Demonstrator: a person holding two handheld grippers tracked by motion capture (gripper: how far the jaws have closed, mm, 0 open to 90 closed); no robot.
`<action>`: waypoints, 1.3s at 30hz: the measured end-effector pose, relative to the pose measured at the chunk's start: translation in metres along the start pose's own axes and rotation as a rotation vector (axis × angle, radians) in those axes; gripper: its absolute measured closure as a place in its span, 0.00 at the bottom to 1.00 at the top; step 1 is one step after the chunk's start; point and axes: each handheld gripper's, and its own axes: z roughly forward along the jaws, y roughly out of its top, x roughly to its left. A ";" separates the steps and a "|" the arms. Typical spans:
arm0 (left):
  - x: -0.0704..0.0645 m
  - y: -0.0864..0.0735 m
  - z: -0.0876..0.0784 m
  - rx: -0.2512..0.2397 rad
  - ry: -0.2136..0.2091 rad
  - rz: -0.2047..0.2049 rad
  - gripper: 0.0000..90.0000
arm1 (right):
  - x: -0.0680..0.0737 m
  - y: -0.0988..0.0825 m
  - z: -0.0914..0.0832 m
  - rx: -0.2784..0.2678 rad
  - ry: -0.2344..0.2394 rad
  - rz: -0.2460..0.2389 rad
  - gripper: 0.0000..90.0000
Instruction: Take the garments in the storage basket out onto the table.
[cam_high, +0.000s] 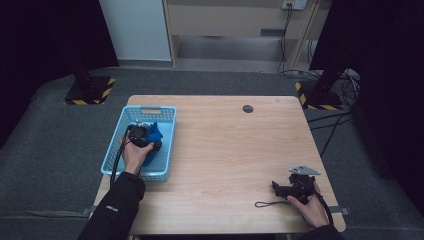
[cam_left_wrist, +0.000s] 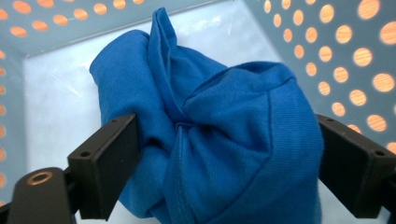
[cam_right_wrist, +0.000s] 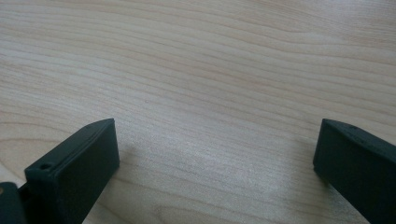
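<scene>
Your left gripper (cam_left_wrist: 224, 154) is down inside the light blue basket (cam_high: 165, 150), its jaws standing wide with the bunched blue cloth (cam_left_wrist: 219, 135) between them, pads touching both sides. Your right gripper (cam_right_wrist: 215, 158) rests open over bare bench (cam_right_wrist: 201, 60), with nothing between its jaws.

Lab-style recording room, black curtains (cam_high: 45, 40), hazard-taped stand bases (cam_high: 90, 91), grey carpet (cam_high: 55, 145), wooden table (cam_high: 230, 150)

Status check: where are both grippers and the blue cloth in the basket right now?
Left gripper in basket, jaws touching bunched blue cloth. Right gripper open, over bare table. Nothing blocking.
</scene>
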 end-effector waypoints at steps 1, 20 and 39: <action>0.000 0.000 0.000 -0.001 -0.001 -0.003 0.15 | 0.000 0.000 0.000 0.000 0.000 0.000 0.01; 0.002 -0.002 -0.004 -0.002 -0.009 -0.066 0.42 | 0.000 0.000 0.000 0.000 0.000 0.000 0.01; 0.008 0.002 -0.028 -0.075 -0.021 -0.129 0.52 | 0.000 0.000 0.000 0.000 0.000 0.000 0.01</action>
